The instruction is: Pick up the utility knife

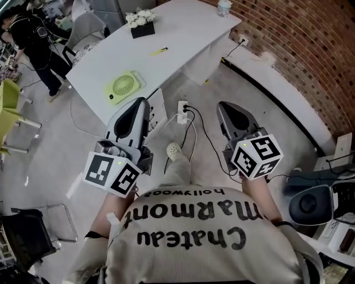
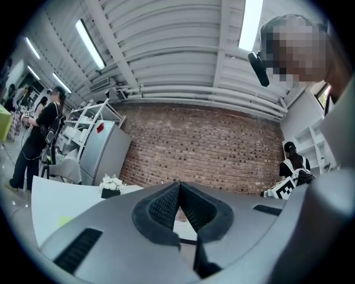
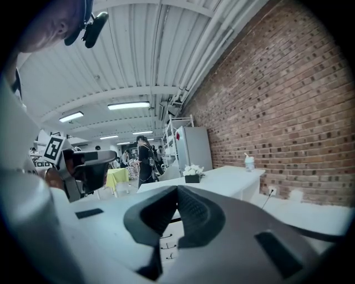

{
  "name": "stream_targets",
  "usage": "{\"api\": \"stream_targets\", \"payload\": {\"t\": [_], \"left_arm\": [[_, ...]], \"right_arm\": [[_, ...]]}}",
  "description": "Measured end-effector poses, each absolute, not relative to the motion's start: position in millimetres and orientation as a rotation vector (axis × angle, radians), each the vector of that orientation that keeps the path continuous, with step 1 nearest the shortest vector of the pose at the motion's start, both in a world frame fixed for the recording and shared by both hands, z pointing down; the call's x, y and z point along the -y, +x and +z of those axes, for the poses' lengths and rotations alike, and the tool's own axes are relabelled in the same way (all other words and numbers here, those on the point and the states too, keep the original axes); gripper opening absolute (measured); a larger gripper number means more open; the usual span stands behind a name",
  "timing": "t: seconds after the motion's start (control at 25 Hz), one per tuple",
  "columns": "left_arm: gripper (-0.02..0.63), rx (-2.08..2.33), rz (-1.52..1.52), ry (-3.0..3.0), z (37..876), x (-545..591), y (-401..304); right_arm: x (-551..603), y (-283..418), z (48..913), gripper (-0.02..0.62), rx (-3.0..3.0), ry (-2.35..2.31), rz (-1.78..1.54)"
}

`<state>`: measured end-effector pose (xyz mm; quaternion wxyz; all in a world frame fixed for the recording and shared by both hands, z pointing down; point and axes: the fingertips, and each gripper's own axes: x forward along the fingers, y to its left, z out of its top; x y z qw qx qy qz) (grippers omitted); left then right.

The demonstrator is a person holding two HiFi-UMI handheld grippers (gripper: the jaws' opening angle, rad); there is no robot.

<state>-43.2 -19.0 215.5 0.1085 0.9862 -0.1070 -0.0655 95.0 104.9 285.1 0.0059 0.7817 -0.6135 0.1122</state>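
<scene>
The utility knife [image 1: 159, 51], small and yellow, lies on the white table [image 1: 183, 33] well ahead of both grippers. My left gripper [image 1: 138, 103] is held in front of the body, short of the table's near edge, pointing toward it. Its jaws are shut with nothing between them, and in the left gripper view [image 2: 178, 187] the dark pads meet. My right gripper [image 1: 228, 105] hovers over the floor to the right of the table, also shut and empty [image 3: 177, 189]. The knife does not show in either gripper view.
On the table sit a green fan [image 1: 123, 86], a black box of white flowers [image 1: 141, 25] and a cup [image 1: 224, 6]. A power strip with cables [image 1: 183, 111] lies on the floor. A brick wall [image 1: 299, 50] runs along the right. A person in black [image 1: 33, 41] stands far left.
</scene>
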Motion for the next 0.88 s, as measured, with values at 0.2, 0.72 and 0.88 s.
{"api": "stream_targets", "payload": {"t": [0.2, 0.72, 0.88], "left_arm": [[0.002, 0.349, -0.177, 2.861, 234.8, 58.1, -30.0], [0.002, 0.472, -0.17, 2.844, 240.9, 205.1, 41.3], [0.002, 0.546, -0.153, 2.839, 238.9, 245.7, 46.6]], "right_arm": [[-66.4, 121.9, 305.9, 0.003, 1.919, 2.431, 0.421], [86.2, 204.4, 304.5, 0.003, 2.181, 2.39, 0.568], [126.1, 231.5, 304.2, 0.003, 2.192, 2.388, 0.602]]}}
